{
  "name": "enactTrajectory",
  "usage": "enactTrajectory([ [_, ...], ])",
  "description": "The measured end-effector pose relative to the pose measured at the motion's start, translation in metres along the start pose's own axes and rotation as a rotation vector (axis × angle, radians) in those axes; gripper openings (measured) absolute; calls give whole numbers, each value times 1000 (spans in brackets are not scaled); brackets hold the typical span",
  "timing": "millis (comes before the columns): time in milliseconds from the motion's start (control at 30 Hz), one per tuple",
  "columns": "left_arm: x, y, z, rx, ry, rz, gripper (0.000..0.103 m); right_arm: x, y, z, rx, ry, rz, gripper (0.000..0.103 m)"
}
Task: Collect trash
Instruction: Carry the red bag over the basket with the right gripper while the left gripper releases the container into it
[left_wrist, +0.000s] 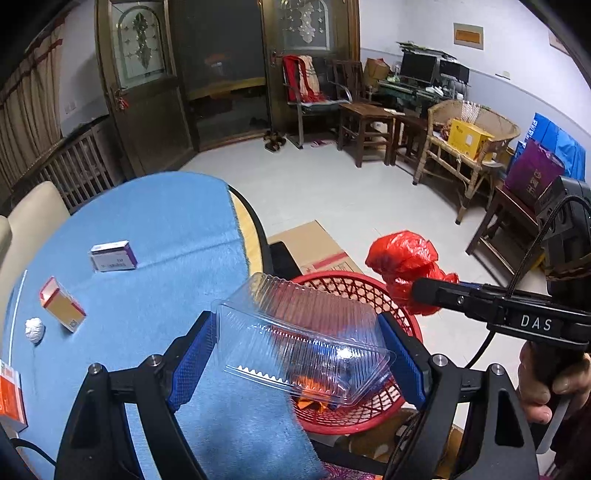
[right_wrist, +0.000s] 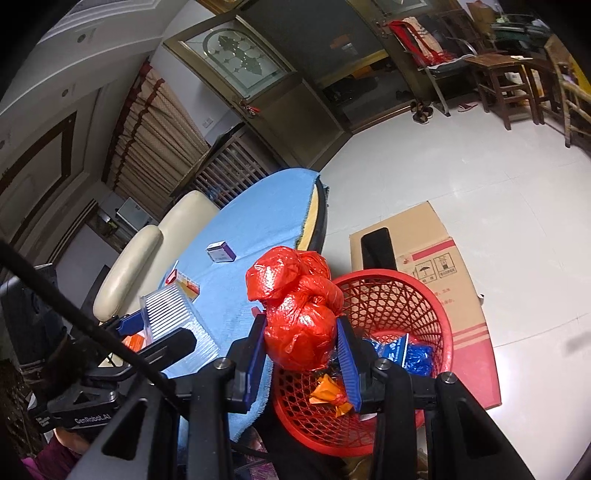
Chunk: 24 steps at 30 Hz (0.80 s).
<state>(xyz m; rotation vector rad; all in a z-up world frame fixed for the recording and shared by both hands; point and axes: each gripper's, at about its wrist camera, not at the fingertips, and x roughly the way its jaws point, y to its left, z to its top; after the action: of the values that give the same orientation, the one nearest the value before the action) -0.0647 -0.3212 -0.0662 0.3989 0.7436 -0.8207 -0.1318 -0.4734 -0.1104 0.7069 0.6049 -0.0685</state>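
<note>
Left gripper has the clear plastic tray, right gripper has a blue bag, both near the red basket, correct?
Not quite: the bag in the right gripper is red, not blue, as the right wrist view shows. The rest holds: the left gripper clamps the clear tray, both by the red basket.

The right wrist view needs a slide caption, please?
Right gripper holds a red plastic bag above the red basket.
</note>
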Motion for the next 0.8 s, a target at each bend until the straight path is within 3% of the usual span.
enactTrajectory([
  [133, 7, -3, -1, -11, 20, -50, 87, -2, -7, -1, 15, -3, -5, 39],
  [467, 15, -7, -4, 5, -3, -91, 88, -7, -20, 1, 47, -12, -12, 39],
  [800, 19, -7, -7, 3, 15, -25, 88, -7, -19, -1, 49, -14, -10, 39],
])
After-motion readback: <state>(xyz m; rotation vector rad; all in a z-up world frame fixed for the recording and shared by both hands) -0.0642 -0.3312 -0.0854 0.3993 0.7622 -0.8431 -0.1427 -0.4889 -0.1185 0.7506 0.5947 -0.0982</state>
